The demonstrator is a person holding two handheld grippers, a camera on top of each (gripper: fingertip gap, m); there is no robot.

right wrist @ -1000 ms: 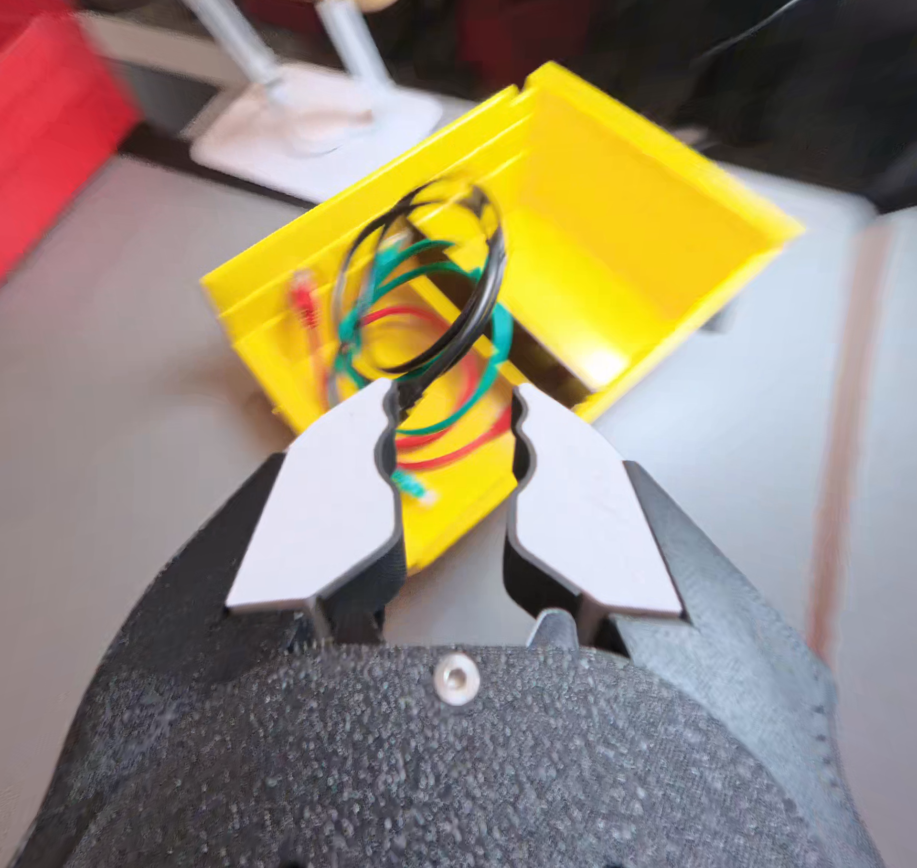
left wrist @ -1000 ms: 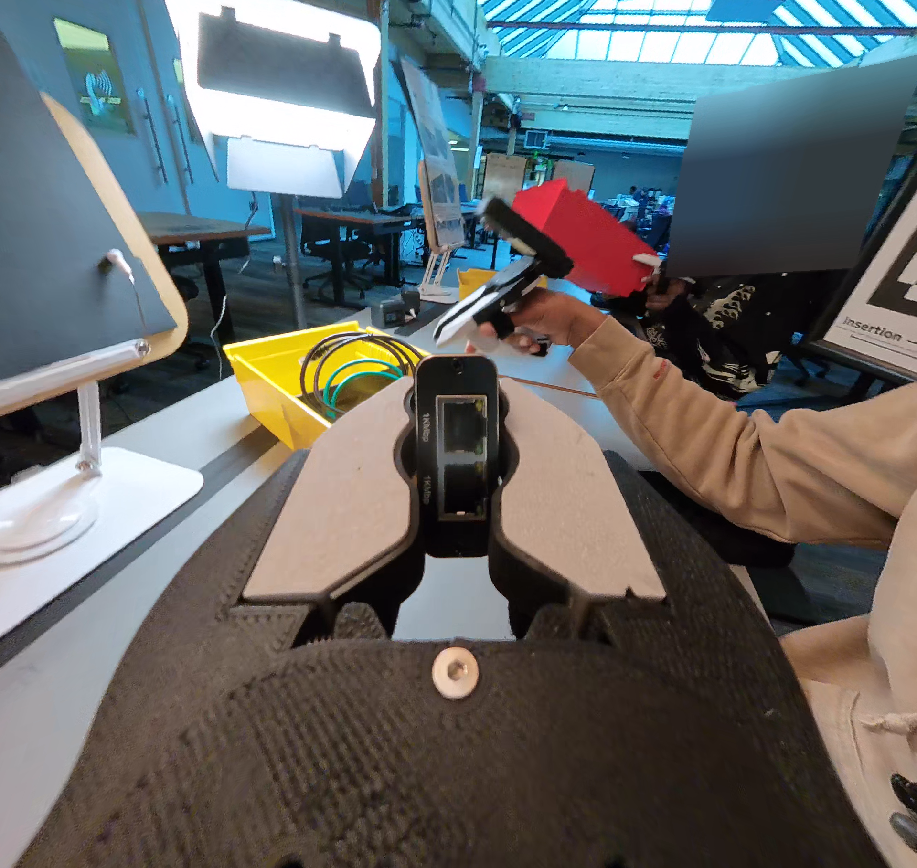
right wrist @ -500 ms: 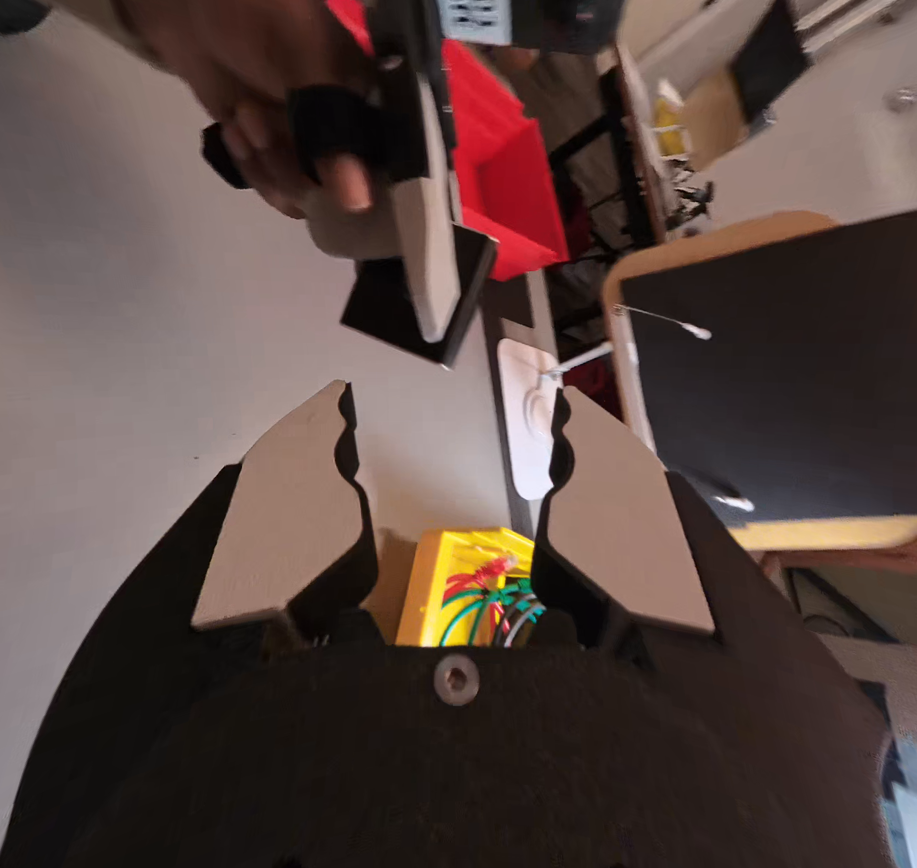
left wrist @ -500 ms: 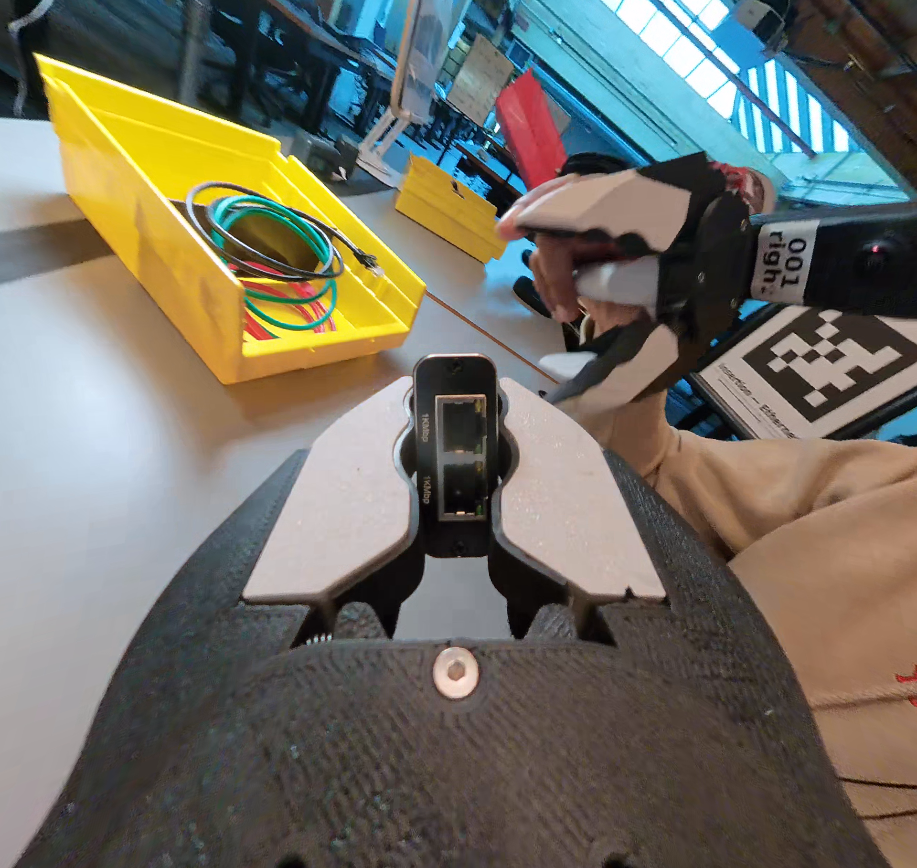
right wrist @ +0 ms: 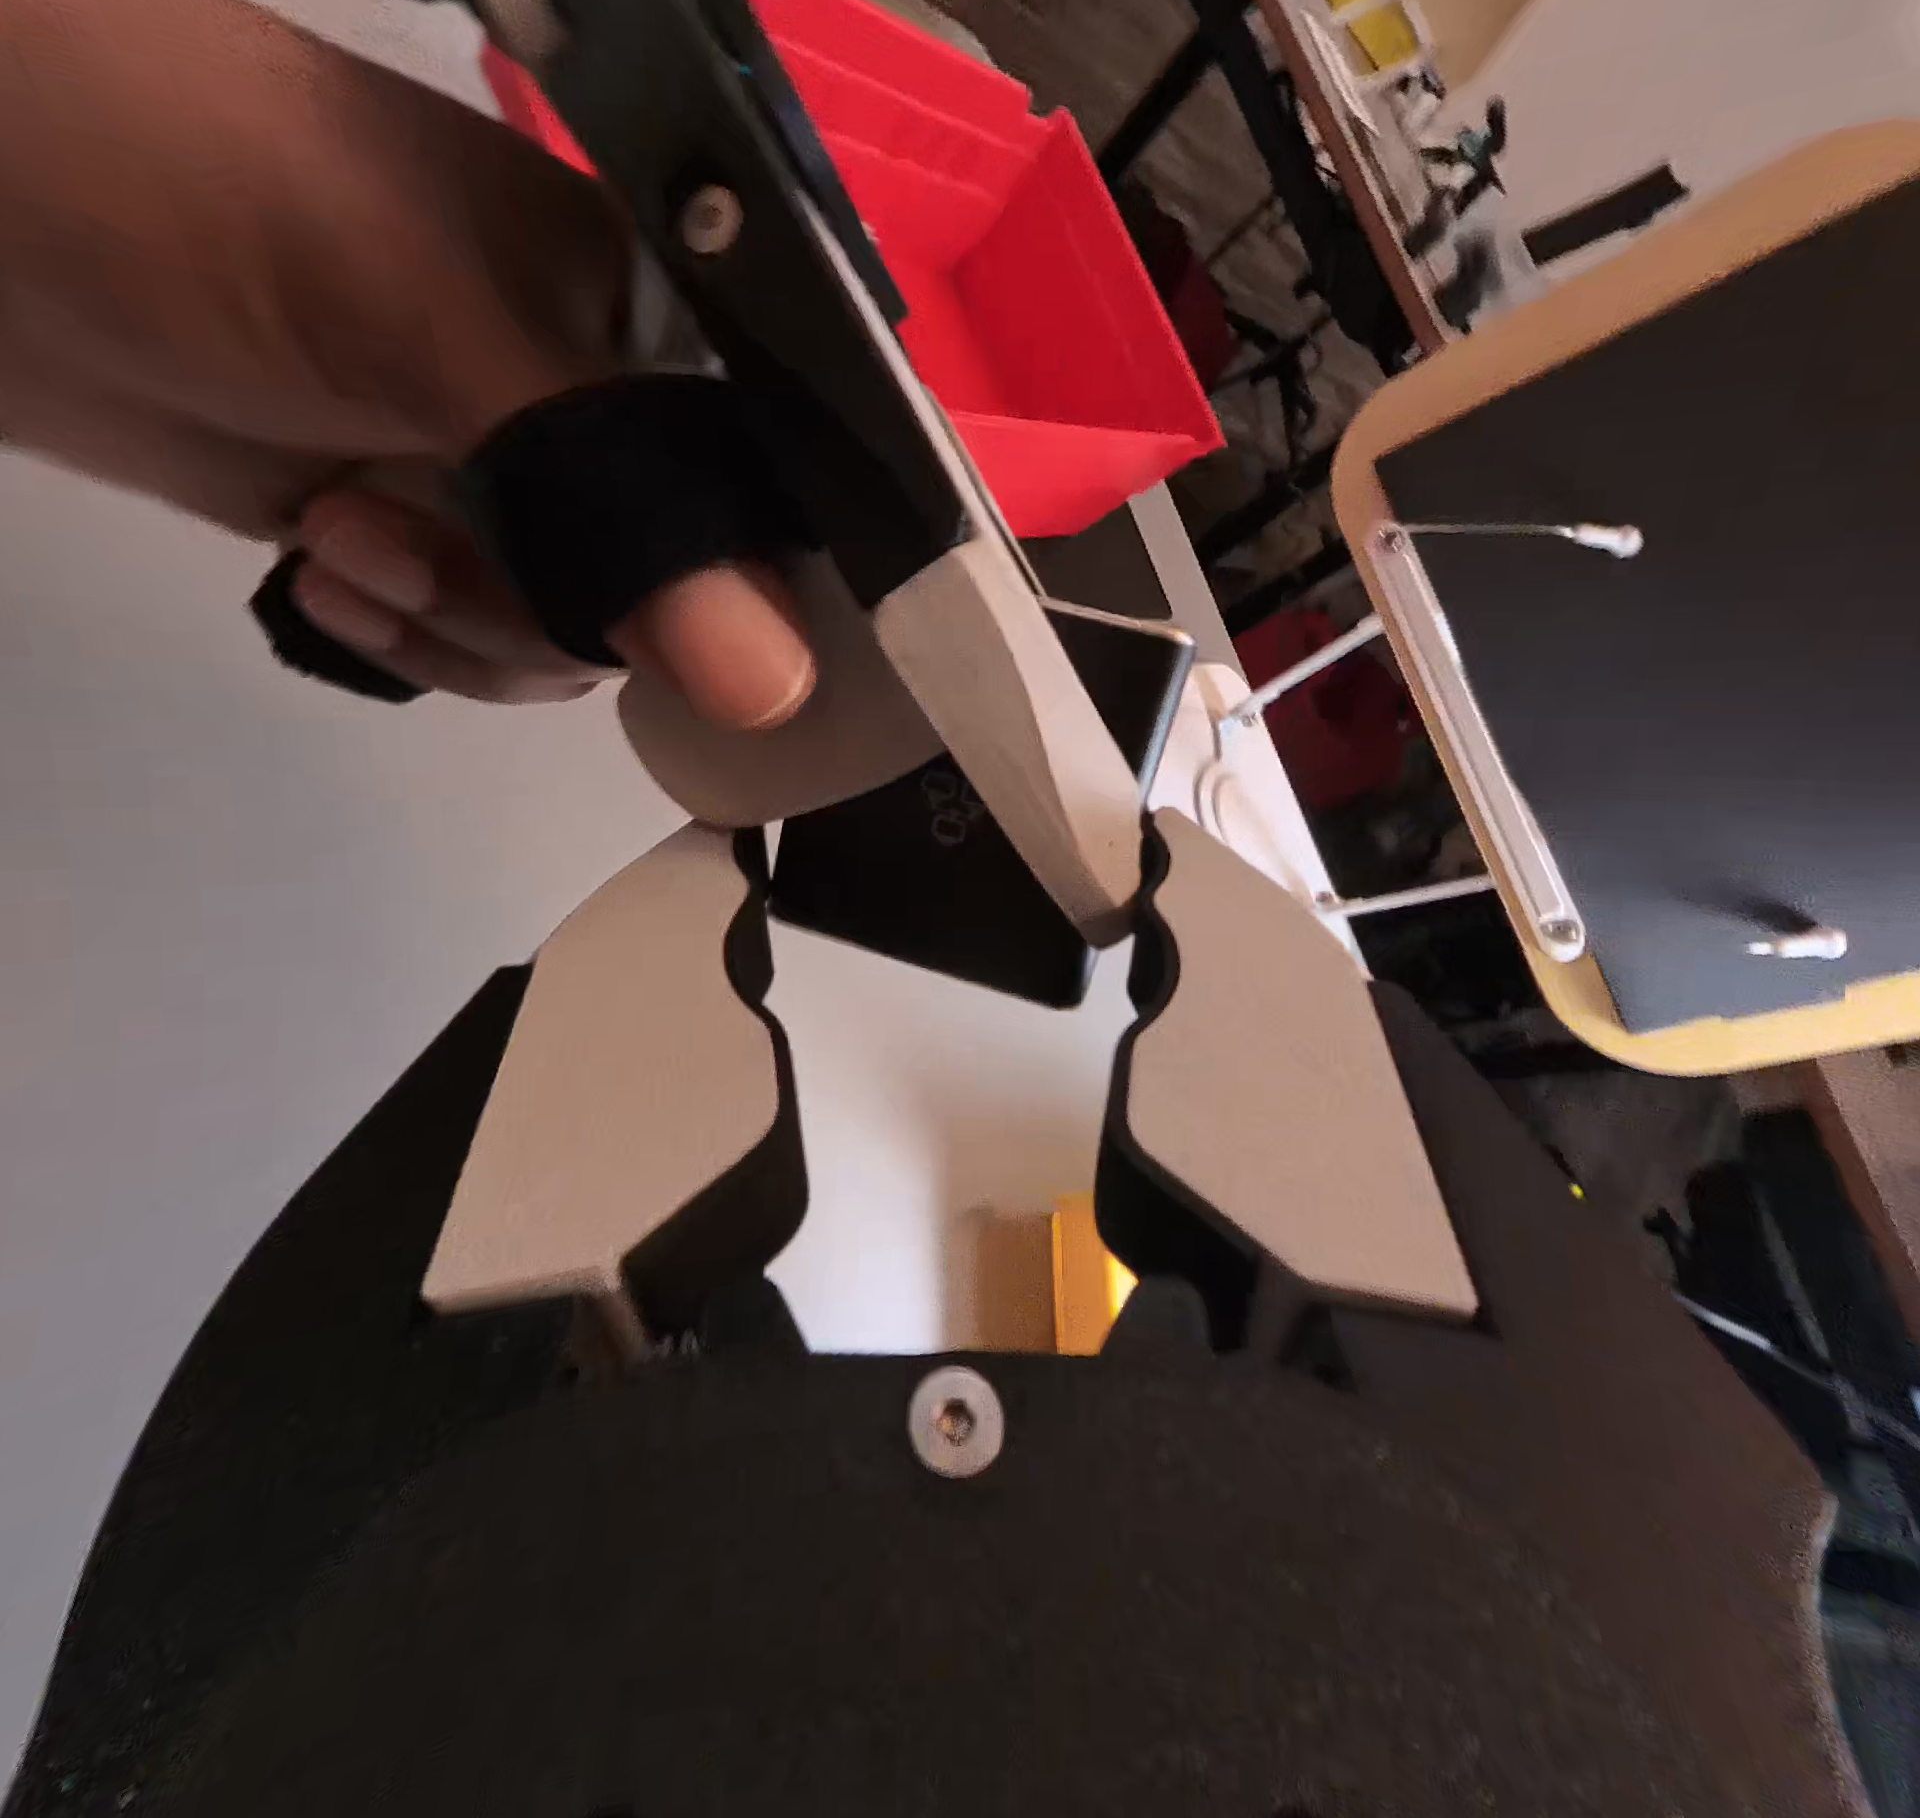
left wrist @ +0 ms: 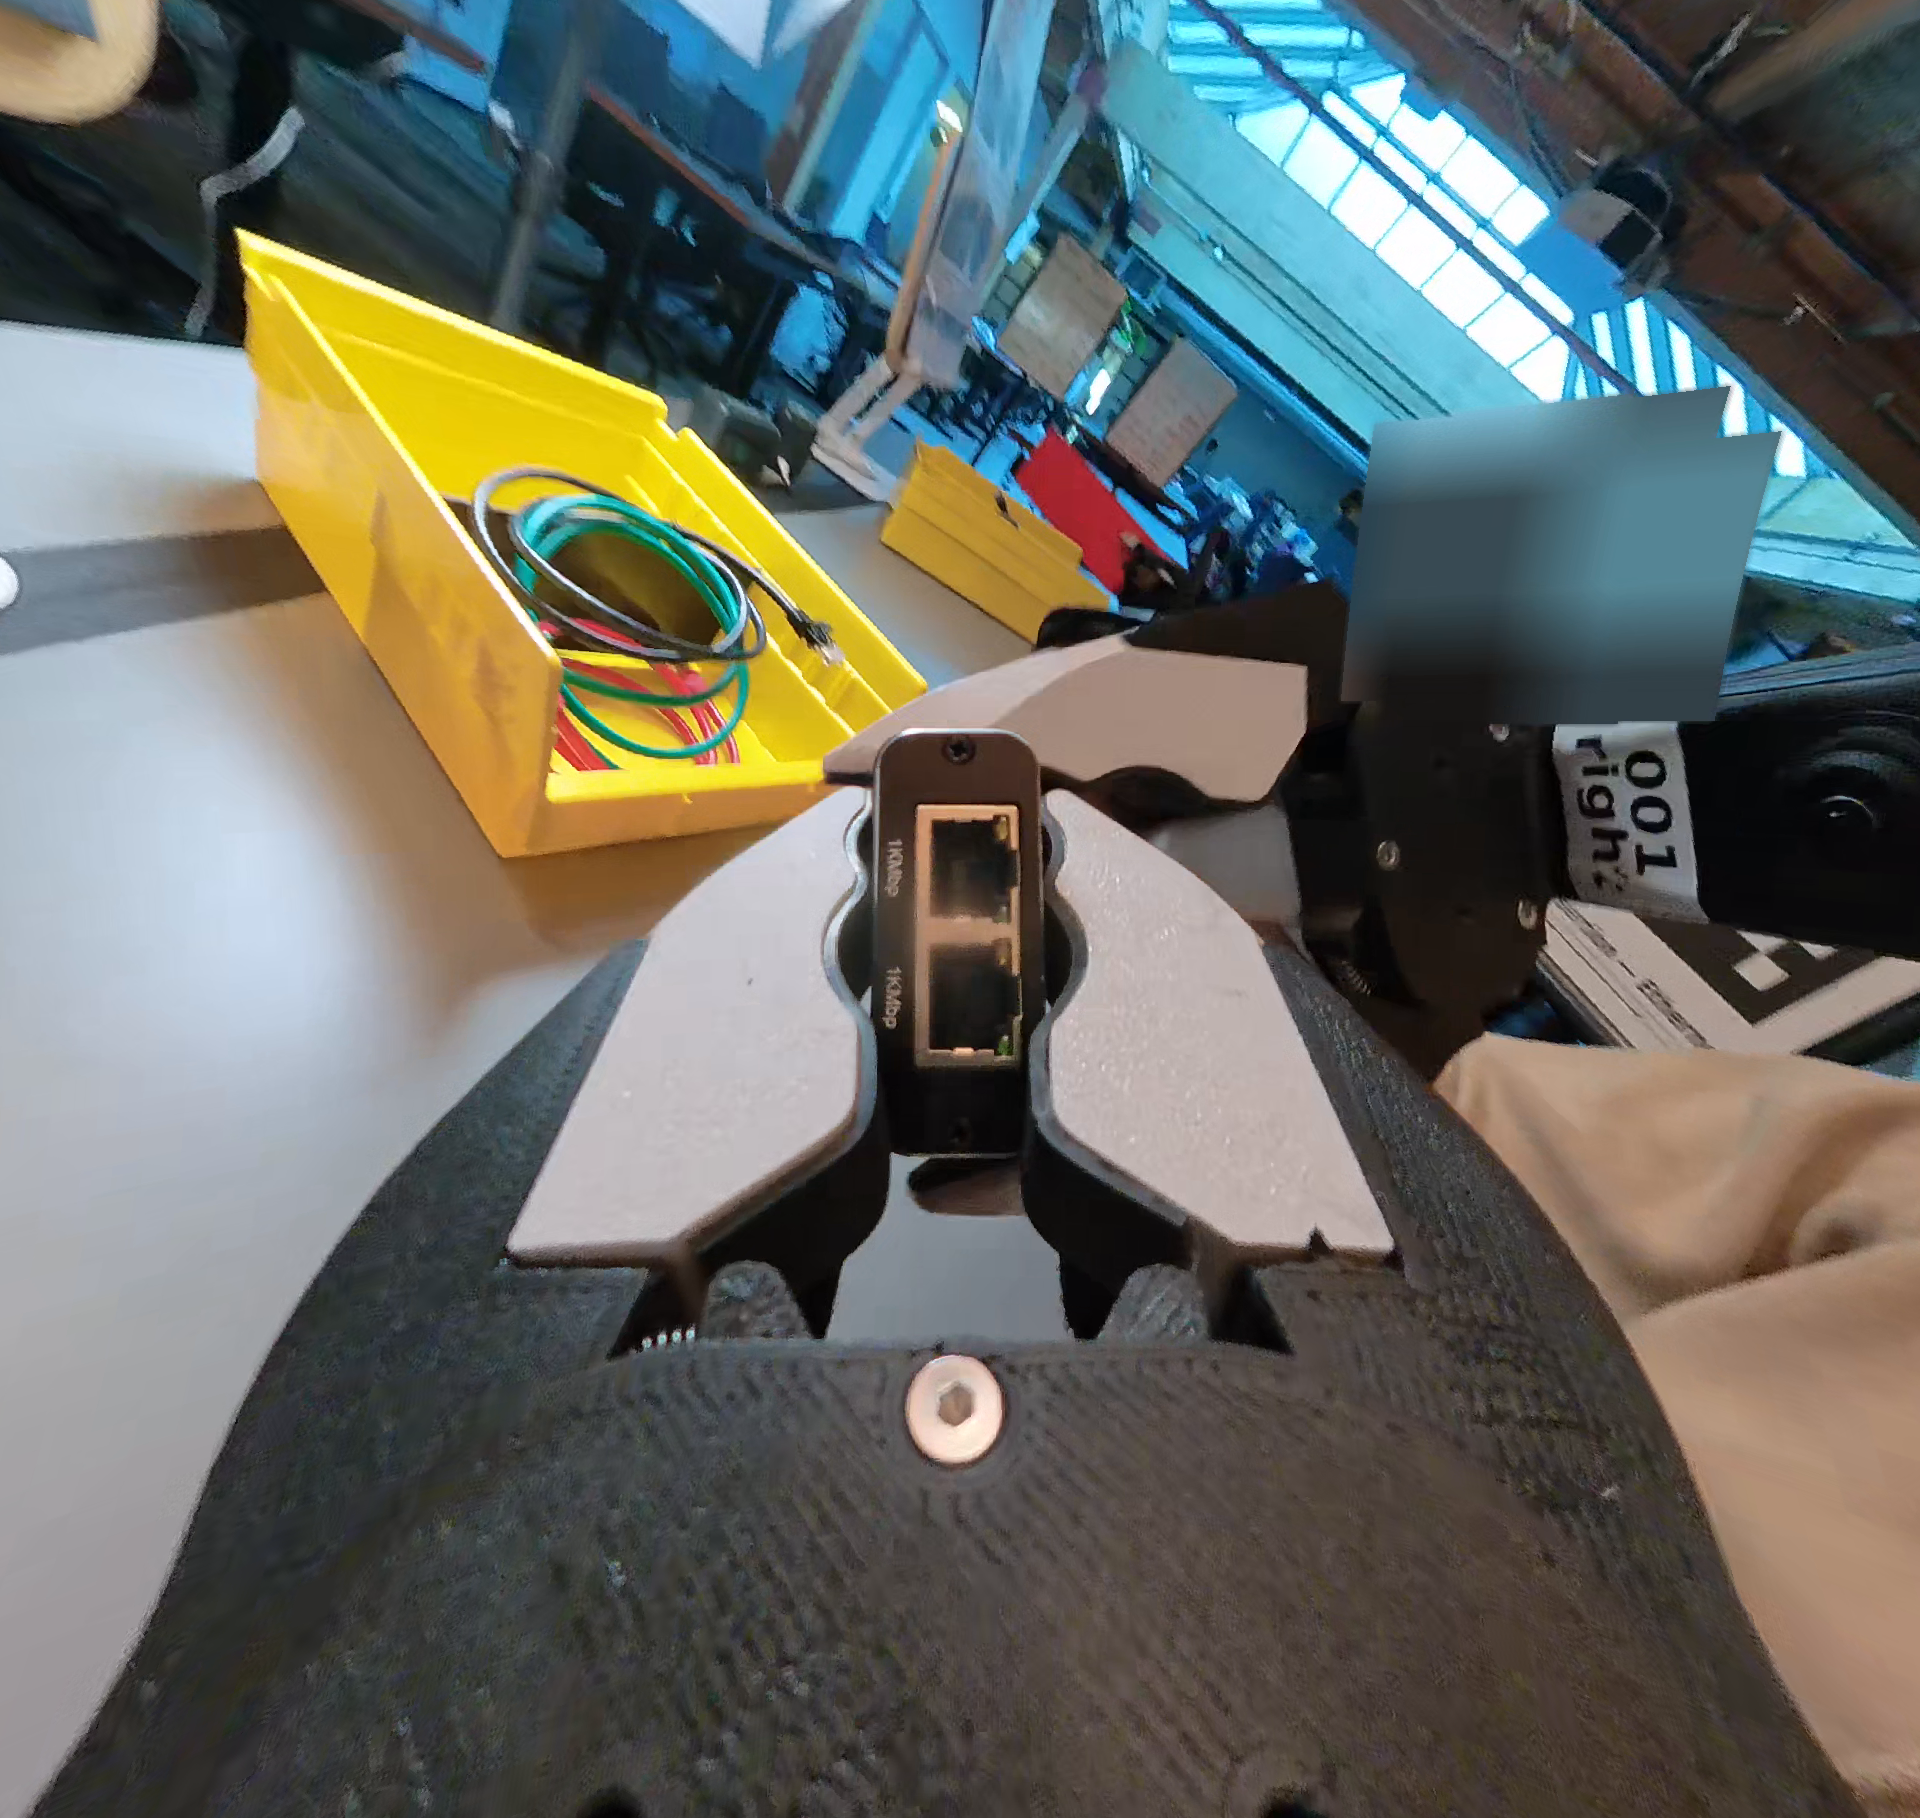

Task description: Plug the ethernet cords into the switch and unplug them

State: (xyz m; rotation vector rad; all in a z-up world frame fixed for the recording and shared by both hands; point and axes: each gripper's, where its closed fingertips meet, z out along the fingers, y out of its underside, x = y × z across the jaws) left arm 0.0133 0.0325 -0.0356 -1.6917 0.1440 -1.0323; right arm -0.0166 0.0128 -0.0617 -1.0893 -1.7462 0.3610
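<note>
The grey table [left wrist: 208, 937] is carrying a yellow bin [left wrist: 416, 563] where the black, green and red ethernet cords [left wrist: 634, 625] are lying coiled. The left gripper [left wrist: 956, 947] is clamping the black two-port switch [left wrist: 958, 937], ports facing the camera. The right gripper [right wrist: 951, 885] is standing wide, fingertips reaching the switch's far end.

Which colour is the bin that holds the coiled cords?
Yellow plastic bin; the left wrist view shows it best.
</note>
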